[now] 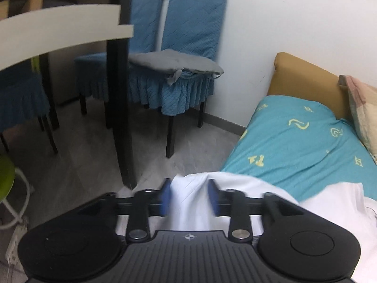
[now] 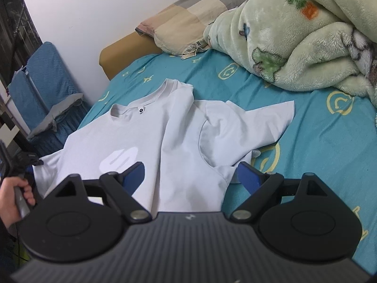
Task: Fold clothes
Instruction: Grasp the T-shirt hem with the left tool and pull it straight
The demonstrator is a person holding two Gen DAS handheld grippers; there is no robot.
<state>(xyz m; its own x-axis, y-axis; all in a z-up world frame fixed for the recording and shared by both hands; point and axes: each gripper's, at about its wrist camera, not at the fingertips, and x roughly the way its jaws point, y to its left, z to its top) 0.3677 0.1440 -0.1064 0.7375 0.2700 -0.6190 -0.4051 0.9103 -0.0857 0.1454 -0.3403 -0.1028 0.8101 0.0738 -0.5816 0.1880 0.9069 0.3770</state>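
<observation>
Shirt's on the bed, half crumpled

Your left tool point(image 1: 189, 197) has white shirt point(image 2: 150, 136) cloth between its part-open pads, not pinching it. Your right tool point(image 2: 190, 176) hangs spread wide over the shirt's lower part, on the teal bed point(image 2: 318, 141).

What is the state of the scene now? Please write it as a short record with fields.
garment: white T-shirt, lying crumpled, collar away from the camera
surface: bed with turquoise sheet
left gripper: fingers partly apart, white cloth between them; the image is blurred, so contact is unclear
right gripper: fingers wide apart, above the shirt's lower part, holding nothing
nearby: green fleece blanket, checked pillow
fold: not yet begun
</observation>
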